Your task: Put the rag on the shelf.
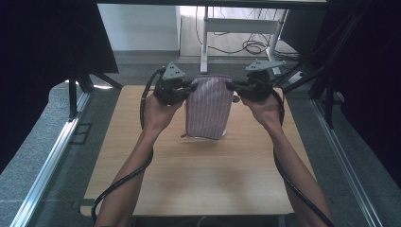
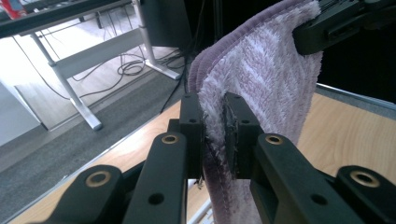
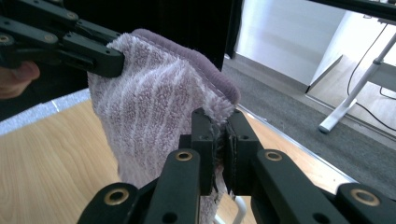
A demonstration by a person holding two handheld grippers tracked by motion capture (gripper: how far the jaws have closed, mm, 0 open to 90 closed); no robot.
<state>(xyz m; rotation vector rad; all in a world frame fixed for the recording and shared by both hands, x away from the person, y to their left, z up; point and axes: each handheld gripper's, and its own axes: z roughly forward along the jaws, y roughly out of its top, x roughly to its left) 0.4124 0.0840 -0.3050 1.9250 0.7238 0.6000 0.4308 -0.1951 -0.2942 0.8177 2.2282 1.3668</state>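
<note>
A folded purple striped towel (image 1: 208, 106) hangs above the wooden table (image 1: 189, 184), held up by its two top corners. My left gripper (image 1: 193, 87) is shut on the towel's upper left corner; in the left gripper view its pads pinch the towel (image 2: 261, 79) edge at my left gripper (image 2: 214, 133). My right gripper (image 1: 230, 86) is shut on the upper right corner, and the right gripper view has the towel (image 3: 149, 116) clamped in my right gripper (image 3: 221, 147). The towel's lower edge hangs just over the table, above a small white object (image 1: 222, 135) that is mostly hidden.
The table ends at its far edge just behind the towel. Beyond it stand a white metal desk frame (image 1: 204, 42) and loose cables (image 1: 255, 46) on the floor. Black stands and drapes flank both sides, with a metal rail (image 1: 47, 165) along the left.
</note>
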